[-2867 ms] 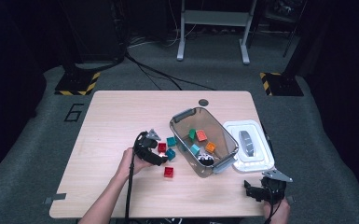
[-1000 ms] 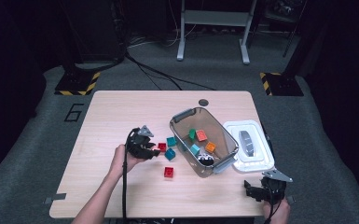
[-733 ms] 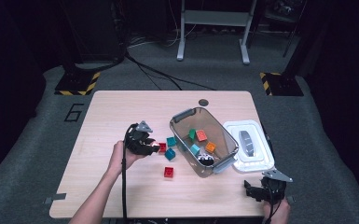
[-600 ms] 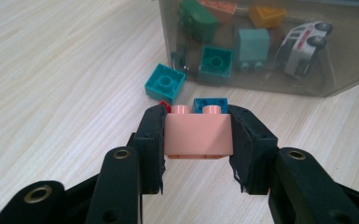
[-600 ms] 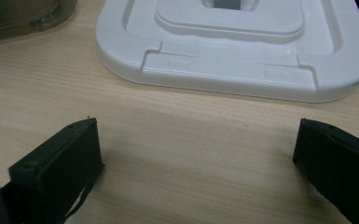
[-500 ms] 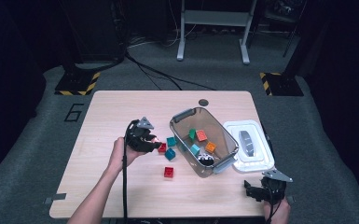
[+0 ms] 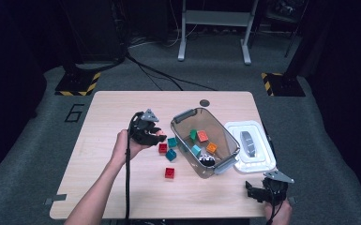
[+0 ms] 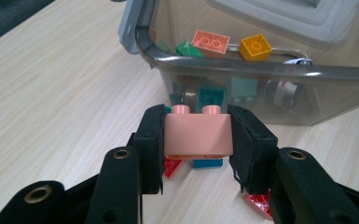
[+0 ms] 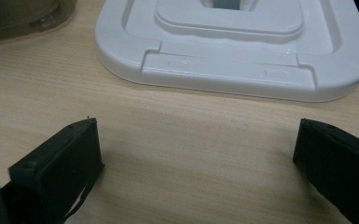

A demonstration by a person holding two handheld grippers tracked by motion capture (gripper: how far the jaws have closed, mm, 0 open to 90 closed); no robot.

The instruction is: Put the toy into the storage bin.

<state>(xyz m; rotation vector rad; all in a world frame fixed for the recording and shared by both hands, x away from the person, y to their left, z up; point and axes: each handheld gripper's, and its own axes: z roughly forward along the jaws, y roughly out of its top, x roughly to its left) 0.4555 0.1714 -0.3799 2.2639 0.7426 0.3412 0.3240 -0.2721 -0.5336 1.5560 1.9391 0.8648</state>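
Peach-pink building brick (image 8: 198,135) sits clamped between the two black jaws of the left gripper (image 8: 196,140), studs up and level, the pads pressing squarely on its two end faces. In the high view the left gripper (image 7: 146,130) hangs above the tabletop just left of the clear plastic bin (image 7: 229,143), with the brick clear of the wood.

Below and beyond the jaws lie loose bricks on the table (image 7: 122,103): a red brick (image 7: 162,148) and a teal brick (image 7: 171,154) near the bin's left wall, and another red brick (image 7: 169,172) nearer the person. Inside the bin rest an orange brick (image 7: 211,147), a salmon brick (image 7: 202,136) and a green brick (image 7: 193,134).

The step in hand looks like carrying the brick over the rim and dropping it in. To do that well, it should probably go higher than the grey rim first, then travel right until it is over the bin's open middle, and only then should the jaws spread, so the brick does not catch on the edge.

Farther right, the white lid (image 7: 249,145) lies beside the bin. The right gripper (image 7: 258,193) waits at the near right corner, its jaws wide apart and holding nothing.
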